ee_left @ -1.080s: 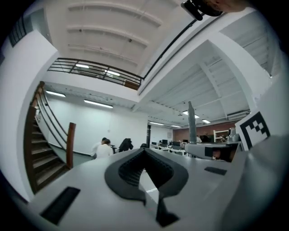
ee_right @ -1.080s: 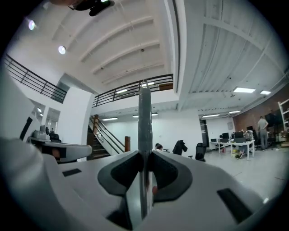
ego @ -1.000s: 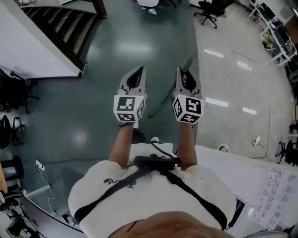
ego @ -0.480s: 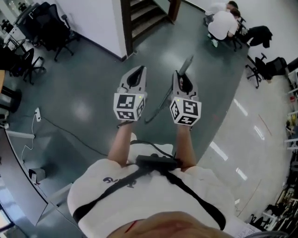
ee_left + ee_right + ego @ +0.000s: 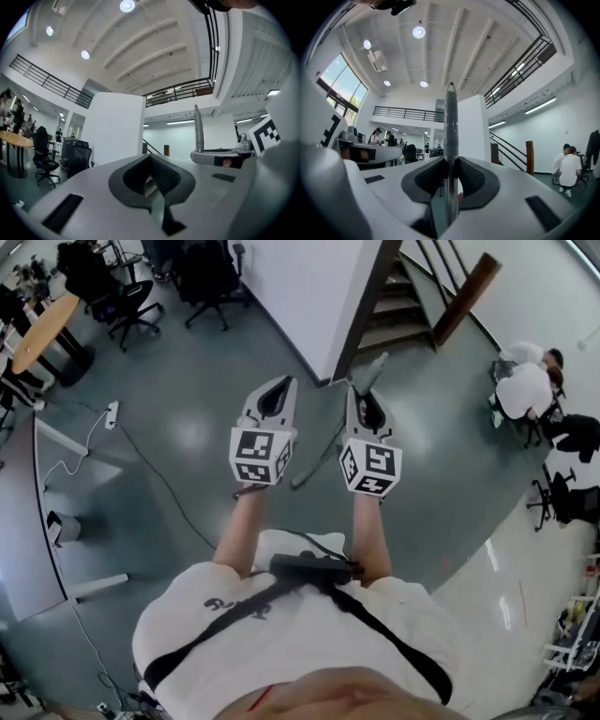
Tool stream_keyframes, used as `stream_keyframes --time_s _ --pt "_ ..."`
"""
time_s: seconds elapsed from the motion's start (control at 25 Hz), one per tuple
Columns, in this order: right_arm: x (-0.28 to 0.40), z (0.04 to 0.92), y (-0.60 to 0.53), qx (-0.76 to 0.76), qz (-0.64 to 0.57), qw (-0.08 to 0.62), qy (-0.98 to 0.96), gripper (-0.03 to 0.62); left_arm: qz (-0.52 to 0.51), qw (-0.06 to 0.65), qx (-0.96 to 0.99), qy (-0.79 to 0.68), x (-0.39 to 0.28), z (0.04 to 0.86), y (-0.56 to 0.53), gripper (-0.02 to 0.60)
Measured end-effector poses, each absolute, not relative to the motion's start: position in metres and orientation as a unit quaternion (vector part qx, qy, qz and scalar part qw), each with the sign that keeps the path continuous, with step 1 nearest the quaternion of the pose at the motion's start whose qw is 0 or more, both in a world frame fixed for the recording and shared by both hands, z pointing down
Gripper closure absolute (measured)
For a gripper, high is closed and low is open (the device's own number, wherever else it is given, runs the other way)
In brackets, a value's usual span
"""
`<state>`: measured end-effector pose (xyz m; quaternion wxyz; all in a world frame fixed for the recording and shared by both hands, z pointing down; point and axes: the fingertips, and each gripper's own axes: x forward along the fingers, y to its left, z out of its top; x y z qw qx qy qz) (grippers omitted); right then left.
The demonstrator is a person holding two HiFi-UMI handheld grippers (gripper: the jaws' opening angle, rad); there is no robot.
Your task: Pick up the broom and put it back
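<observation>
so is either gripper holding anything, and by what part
The right gripper grips the broom by its handle, near the top end; the left gripper holds nothing.

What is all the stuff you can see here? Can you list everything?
broom: one, grey handle, upright in the right tongs
stairs: one flight, dark, top middle
wall: one, white, left of the stairs
chairs: several, black, top left
table: one, wooden, top left corner
power strip: one, white, on the floor at left
desk: one, grey, left edge
people: two, white tops, seated far right
floor: grey-green, shiny, all around
left tongs: one, white with black pads, closed, holding nothing
right tongs: one, white with black pads, clamped on the broom
</observation>
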<state>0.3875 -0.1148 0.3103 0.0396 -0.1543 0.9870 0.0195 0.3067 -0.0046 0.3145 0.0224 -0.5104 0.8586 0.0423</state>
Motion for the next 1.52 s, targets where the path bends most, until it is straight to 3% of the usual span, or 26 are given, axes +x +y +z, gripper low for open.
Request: stream_keyframes --time_s 0.48,0.84,1.24,1.52 --pt "0.164 0.329 -0.011 0.056 0.008 0.031 0.998 0.499 0.060 0.021 -0.323 0.944 0.130 0.332 0.125 0.569" --pt "0.002 0.305 -0.011 0.173 -0.024 0.070 0.982 0.499 0.015 0.046 -0.224 0.973 -0.008 0.314 0.120 0.569" --pt "-0.121 0.319 -0.001 0.232 0.002 0.078 0.970 0.499 0.016 0.031 -0.192 0.981 -0.115 0.338 0.110 0.569" --pt "-0.247 0.320 0.038 0.210 -0.021 0.075 0.974 0.499 0.020 0.062 -0.218 0.974 -0.238 0.330 0.148 0.569"
